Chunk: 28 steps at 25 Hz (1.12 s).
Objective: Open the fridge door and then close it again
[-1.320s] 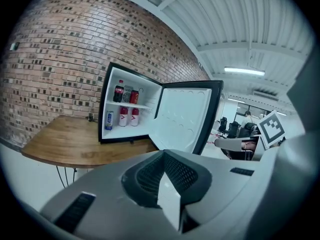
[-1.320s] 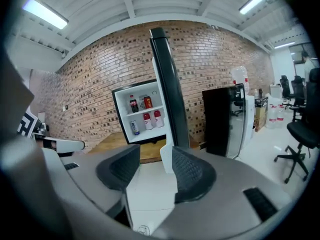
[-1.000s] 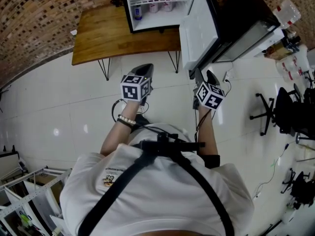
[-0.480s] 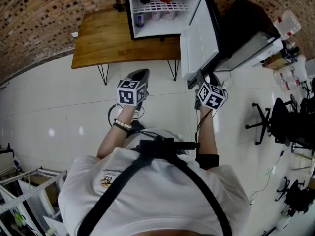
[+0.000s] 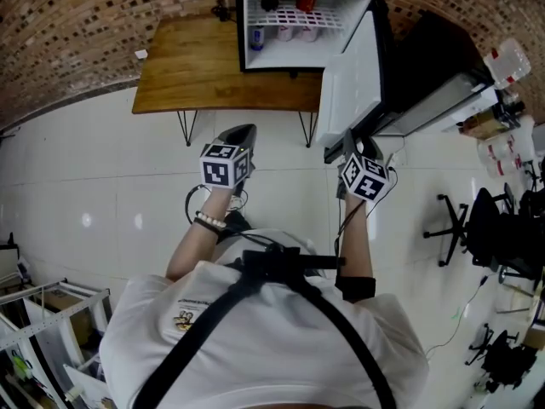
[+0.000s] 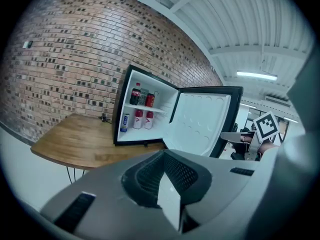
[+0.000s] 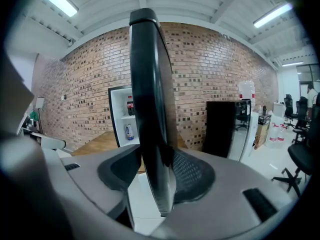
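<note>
A small black fridge (image 5: 294, 24) stands on a wooden table (image 5: 196, 66) with cans and bottles on its shelves. Its door (image 5: 353, 79) hangs wide open, white inner face showing. My right gripper (image 5: 351, 139) is at the door's free edge. In the right gripper view the black door edge (image 7: 150, 109) fills the gap of that gripper (image 7: 155, 174), whose jaws have just been closing; both pads look pressed against it. My left gripper (image 5: 241, 131) is shut on nothing, held in the air in front of the table. From the left gripper (image 6: 167, 194) I see the fridge (image 6: 142, 119) and door (image 6: 200, 119).
A brick wall runs behind the table. A black cabinet (image 7: 225, 129) stands right of the fridge, with office chairs (image 5: 481, 220) and water bottles (image 5: 511, 58) beyond. A white rack (image 5: 43, 313) is at the lower left. White tiled floor lies between me and the table.
The head view has drifted, so the fridge and table now sit further right. Both grippers shifted slightly with the body. The door stays open with the right gripper at its edge.
</note>
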Each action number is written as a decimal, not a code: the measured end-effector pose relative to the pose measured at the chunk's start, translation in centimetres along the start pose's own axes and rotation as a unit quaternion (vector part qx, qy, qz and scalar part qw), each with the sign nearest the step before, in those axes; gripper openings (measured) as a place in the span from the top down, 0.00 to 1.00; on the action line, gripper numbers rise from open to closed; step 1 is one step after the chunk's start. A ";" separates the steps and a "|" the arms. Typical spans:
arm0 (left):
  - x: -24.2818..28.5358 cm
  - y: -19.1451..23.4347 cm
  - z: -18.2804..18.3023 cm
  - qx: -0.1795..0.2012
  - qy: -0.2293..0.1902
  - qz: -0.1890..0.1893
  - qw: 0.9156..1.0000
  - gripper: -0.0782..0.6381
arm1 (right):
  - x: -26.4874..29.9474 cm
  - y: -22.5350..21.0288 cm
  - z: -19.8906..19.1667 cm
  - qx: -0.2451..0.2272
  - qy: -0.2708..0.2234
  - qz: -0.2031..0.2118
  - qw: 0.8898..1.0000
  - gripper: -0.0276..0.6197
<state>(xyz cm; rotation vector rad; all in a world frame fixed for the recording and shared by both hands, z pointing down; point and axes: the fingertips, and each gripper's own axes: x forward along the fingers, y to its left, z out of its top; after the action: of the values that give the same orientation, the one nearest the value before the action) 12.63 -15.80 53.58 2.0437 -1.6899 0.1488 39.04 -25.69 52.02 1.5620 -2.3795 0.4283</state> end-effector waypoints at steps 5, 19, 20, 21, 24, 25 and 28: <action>-1.0 1.8 -0.1 -0.008 -0.005 0.013 1.000 0.89 | 0.7 3.8 -0.2 -0.011 -0.003 0.044 0.999 0.62; -2.9 7.9 0.3 -0.032 -0.014 0.037 0.999 0.89 | 5.0 13.3 0.0 -0.071 0.016 0.111 0.991 0.55; -2.9 8.4 0.4 -0.033 -0.014 0.039 0.999 0.89 | 5.4 13.9 0.0 -0.073 0.016 0.115 0.991 0.56; -2.9 8.9 0.5 -0.034 -0.015 0.040 0.998 0.89 | 5.8 14.5 0.0 -0.075 0.017 0.118 0.990 0.57; -2.7 10.2 0.7 -0.040 -0.017 0.043 0.998 0.89 | 7.2 16.0 -0.2 -0.080 0.020 0.121 0.989 0.57; -2.7 10.7 0.8 -0.042 -0.017 0.043 0.998 0.89 | 7.7 16.6 -0.2 -0.081 0.021 0.122 0.989 0.56; -2.5 12.2 1.6 -0.043 -0.020 0.045 0.998 0.89 | 9.1 18.4 0.1 -0.085 0.020 0.127 0.988 0.56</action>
<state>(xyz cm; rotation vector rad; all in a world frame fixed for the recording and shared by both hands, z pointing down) 0.10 -15.68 54.82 1.9202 -1.7822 0.0642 18.59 -26.46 53.44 1.1713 -2.5187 0.2948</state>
